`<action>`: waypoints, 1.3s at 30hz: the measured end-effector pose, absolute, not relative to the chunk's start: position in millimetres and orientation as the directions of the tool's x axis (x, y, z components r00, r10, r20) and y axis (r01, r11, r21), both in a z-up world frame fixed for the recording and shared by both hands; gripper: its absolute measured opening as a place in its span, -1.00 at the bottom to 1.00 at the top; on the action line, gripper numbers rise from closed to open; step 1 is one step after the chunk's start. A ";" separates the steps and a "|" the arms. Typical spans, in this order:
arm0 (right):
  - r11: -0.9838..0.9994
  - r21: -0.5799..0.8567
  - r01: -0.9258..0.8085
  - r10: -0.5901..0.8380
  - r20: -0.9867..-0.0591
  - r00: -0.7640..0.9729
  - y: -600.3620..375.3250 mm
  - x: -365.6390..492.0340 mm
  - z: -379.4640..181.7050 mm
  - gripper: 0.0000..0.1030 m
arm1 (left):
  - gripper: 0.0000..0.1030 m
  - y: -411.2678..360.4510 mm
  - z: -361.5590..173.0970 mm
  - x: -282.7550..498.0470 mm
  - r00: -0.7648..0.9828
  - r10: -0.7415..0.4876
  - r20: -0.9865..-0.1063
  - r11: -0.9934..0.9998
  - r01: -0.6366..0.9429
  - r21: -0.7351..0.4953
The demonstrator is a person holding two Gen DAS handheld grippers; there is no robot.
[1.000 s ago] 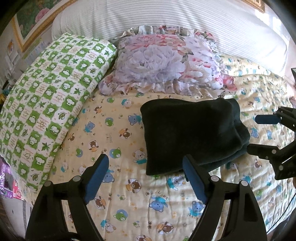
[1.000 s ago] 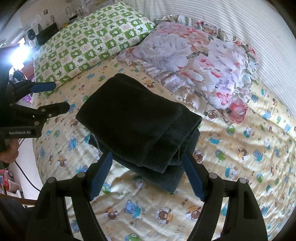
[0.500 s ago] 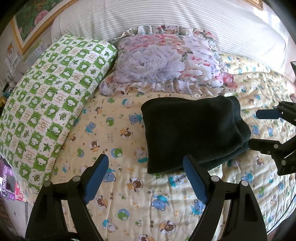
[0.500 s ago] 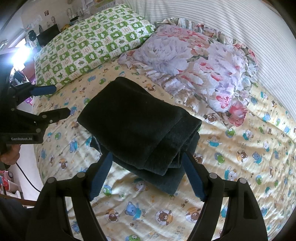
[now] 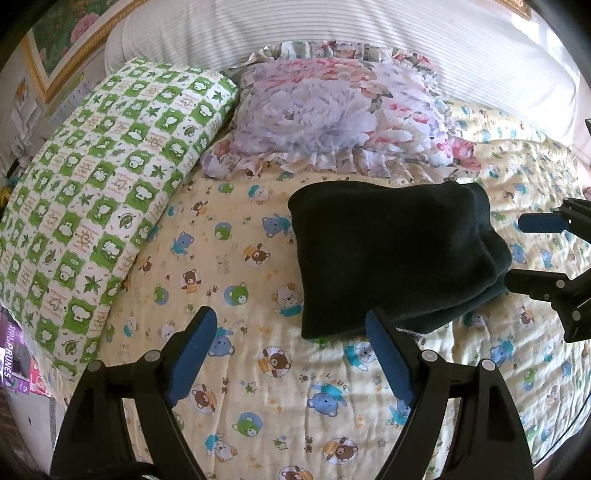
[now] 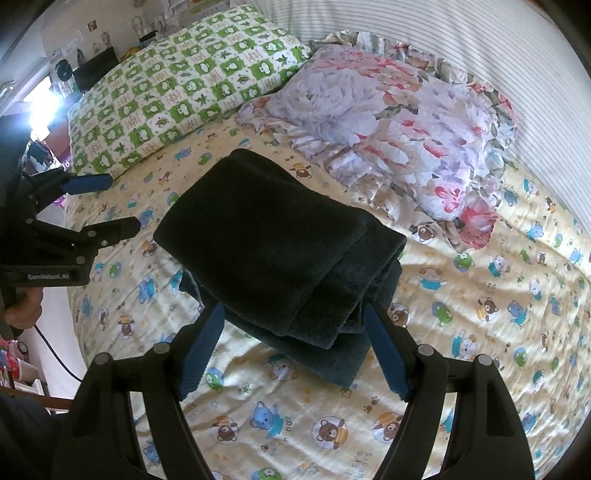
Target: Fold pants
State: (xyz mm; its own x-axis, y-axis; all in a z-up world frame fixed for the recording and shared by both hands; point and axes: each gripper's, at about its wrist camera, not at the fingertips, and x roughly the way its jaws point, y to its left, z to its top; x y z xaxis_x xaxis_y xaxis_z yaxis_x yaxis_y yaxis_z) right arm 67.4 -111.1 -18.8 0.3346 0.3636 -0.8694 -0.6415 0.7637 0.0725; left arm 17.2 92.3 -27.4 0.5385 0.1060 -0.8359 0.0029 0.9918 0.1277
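The dark green pants [image 5: 391, 254] lie folded into a thick stack on the bear-print bedspread [image 5: 258, 369]; they also show in the right wrist view [image 6: 273, 247]. My left gripper [image 5: 291, 332] is open and empty, held above the bedspread just short of the stack's near left corner. My right gripper [image 6: 295, 325] is open and empty, its jaws standing either side of the stack's near end without gripping it. It also shows at the right edge of the left wrist view [image 5: 517, 254]. The left gripper shows at the left of the right wrist view [image 6: 122, 203].
A green checked pillow [image 5: 92, 206] lies at the left. A floral ruffled pillow [image 5: 332, 114] lies behind the pants. A white striped headboard cushion [image 5: 332, 29] runs along the back. Magazines [image 5: 14, 354] sit off the bed's left edge.
Both grippers have drawn back slightly from the folded pants, which sit a little farther away in both views. Both stay open. The pants have not moved.
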 end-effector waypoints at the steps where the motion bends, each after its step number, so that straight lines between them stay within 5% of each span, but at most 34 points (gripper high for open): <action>1: 0.764 0.075 -0.640 0.365 -0.869 0.333 -111.0 67.7 -18.9 0.52 | 0.62 92.6 -27.7 17.4 0.539 0.107 -0.836 0.992 0.002 0.128; 39: 0.770 0.095 -0.631 0.369 -0.873 0.319 -114.1 72.9 -23.2 0.52 | 0.61 90.0 -31.9 24.6 0.546 0.120 -0.829 0.989 0.007 0.148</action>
